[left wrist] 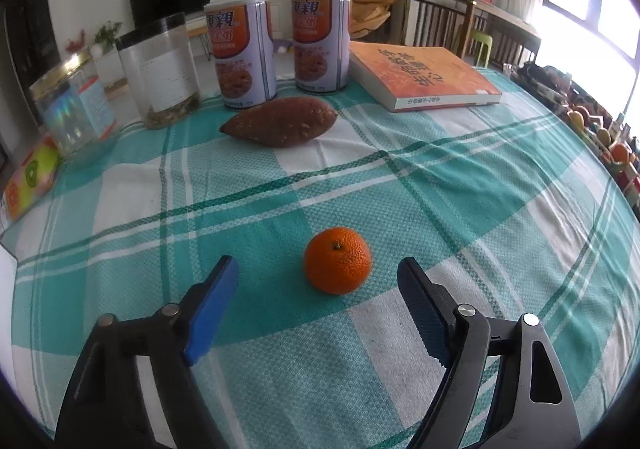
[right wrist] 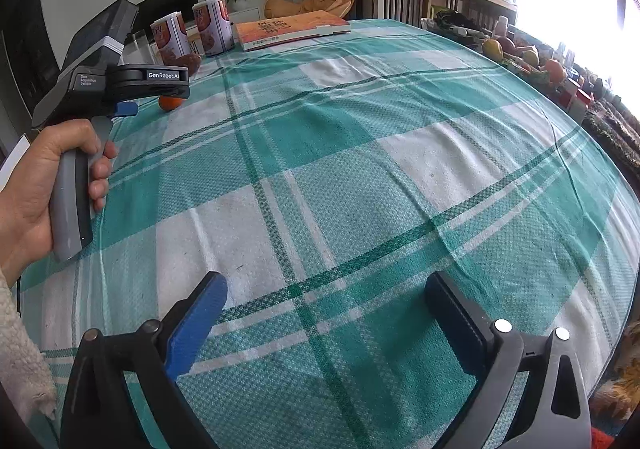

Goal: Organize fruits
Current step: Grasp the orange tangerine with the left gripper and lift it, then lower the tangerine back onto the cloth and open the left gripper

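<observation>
An orange mandarin (left wrist: 338,260) lies on the green-and-white checked tablecloth (left wrist: 460,209). My left gripper (left wrist: 318,269) is open just in front of it, its blue pads on either side of the fruit without touching it. Farther back lies a brown sweet potato (left wrist: 280,121). In the right wrist view the mandarin (right wrist: 170,103) shows small at the far left, under the left gripper's body, which a hand (right wrist: 36,185) holds. My right gripper (right wrist: 324,289) is open wide over bare cloth, nothing between its fingers.
Two printed cans (left wrist: 244,49) (left wrist: 320,41), a clear jar (left wrist: 160,69), a gold-lidded jar (left wrist: 72,105) and an orange book (left wrist: 420,75) line the far side. A fruit-print box (left wrist: 28,181) sits at left. A tray of fruits (right wrist: 528,61) stands at the right edge.
</observation>
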